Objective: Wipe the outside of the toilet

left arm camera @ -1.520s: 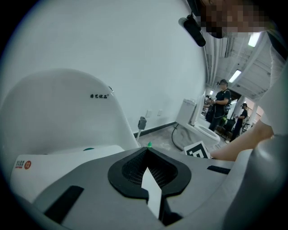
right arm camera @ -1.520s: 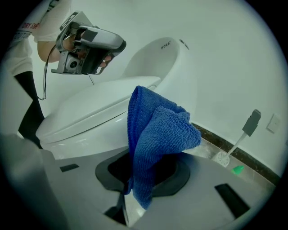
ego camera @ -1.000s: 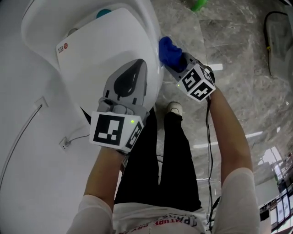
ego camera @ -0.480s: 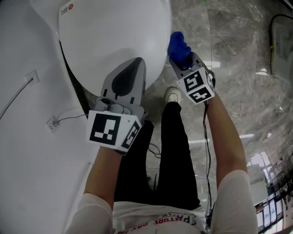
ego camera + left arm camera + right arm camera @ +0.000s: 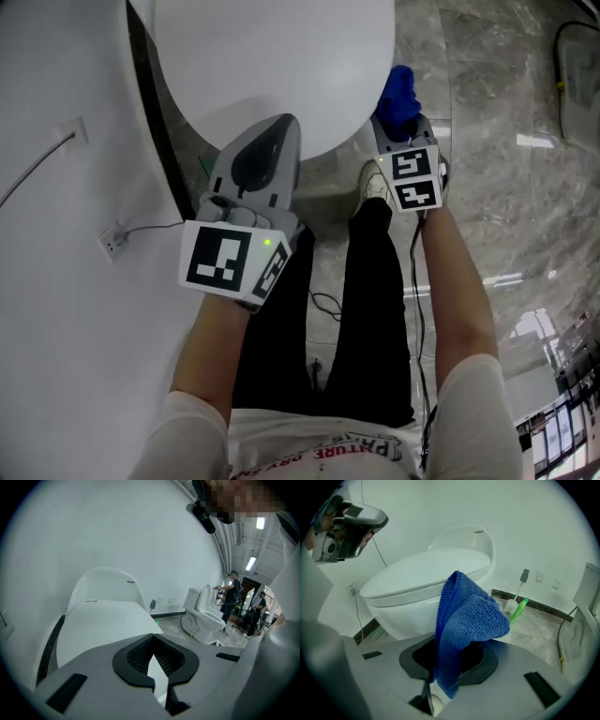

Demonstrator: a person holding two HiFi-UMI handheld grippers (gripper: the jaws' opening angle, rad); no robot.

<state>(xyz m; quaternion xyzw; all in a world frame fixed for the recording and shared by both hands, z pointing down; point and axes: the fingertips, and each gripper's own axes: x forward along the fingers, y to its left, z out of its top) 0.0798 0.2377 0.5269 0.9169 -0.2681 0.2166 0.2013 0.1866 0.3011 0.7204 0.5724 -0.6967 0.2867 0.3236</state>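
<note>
Since 1 second ago the toilet (image 5: 281, 66) has slid up the head view, so its tank is now cut off by the top edge; only the 2 gripper views show the whole lid. 1 blue cloth (image 5: 464, 620) is clamped in my right gripper (image 5: 400, 127), just off the bowl's front; whether it touches I cannot tell. My left gripper (image 5: 284, 127) is closed on nothing and points at the lid. Its view alone shows a 2nd toilet (image 5: 204, 620) and 2 people (image 5: 233, 591) beyond.
</note>
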